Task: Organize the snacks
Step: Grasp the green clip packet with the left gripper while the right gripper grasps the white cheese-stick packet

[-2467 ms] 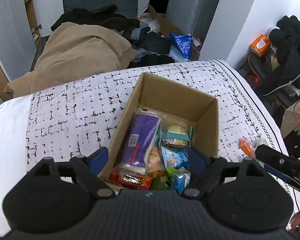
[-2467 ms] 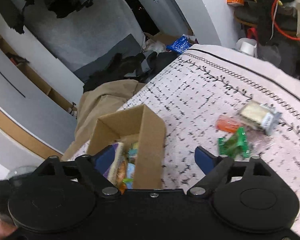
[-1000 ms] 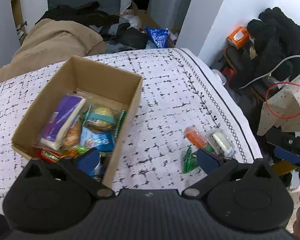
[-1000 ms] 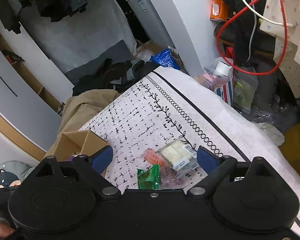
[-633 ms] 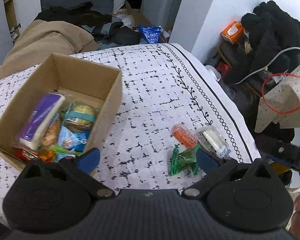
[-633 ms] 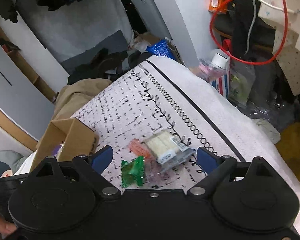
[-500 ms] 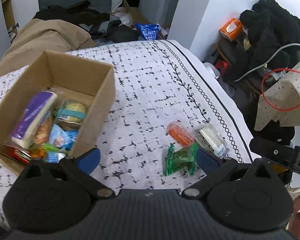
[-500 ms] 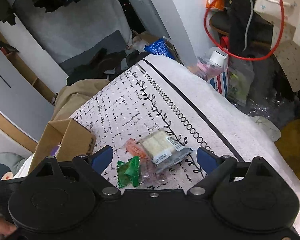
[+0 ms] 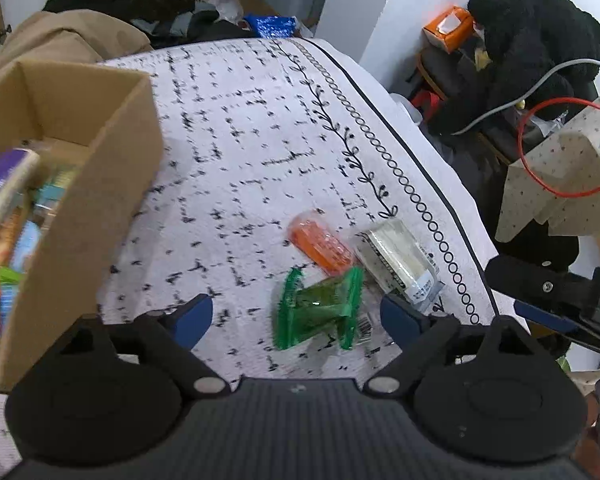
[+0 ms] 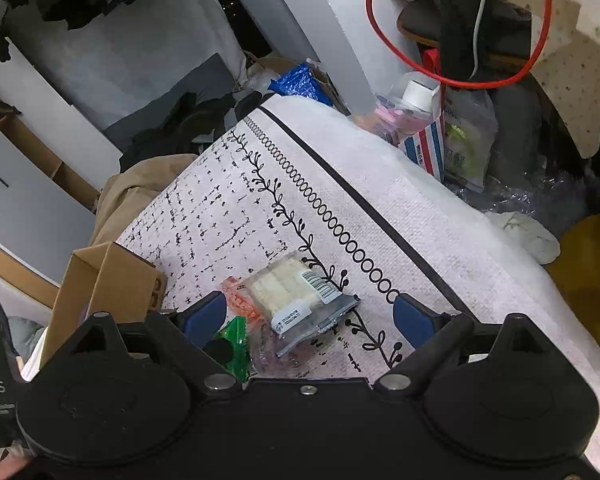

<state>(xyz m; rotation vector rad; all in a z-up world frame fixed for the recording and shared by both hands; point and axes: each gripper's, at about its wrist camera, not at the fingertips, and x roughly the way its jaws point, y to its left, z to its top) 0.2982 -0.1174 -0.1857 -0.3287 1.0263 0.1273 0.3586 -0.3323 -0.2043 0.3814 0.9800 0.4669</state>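
A: Left tongs (image 9: 296, 318) wide but closing. Nothing gripped. Green packet (image 9: 320, 312) sits on the cloth in the gap, pads clear of it.

B: Right tongs (image 10: 310, 316)?

A: Wide too, closing slightly, holding nothing. White pack (image 10: 296, 300) lies between its fingers, untouched.

B: Where's the rest of the pile?

A: Orange packet (image 9: 320, 242) just beyond the green one, touching it. White pack is right of both, by the ring border of the patterned cloth (image 9: 240, 152). A clear wrapper lies under the green one, contents unreadable.

B: Box?

A: Cardboard box (image 9: 100, 184) is left of the pile, apart from it, open-topped, already holding several snacks: purple pack (image 9: 0, 180), other wrappers, blurred.
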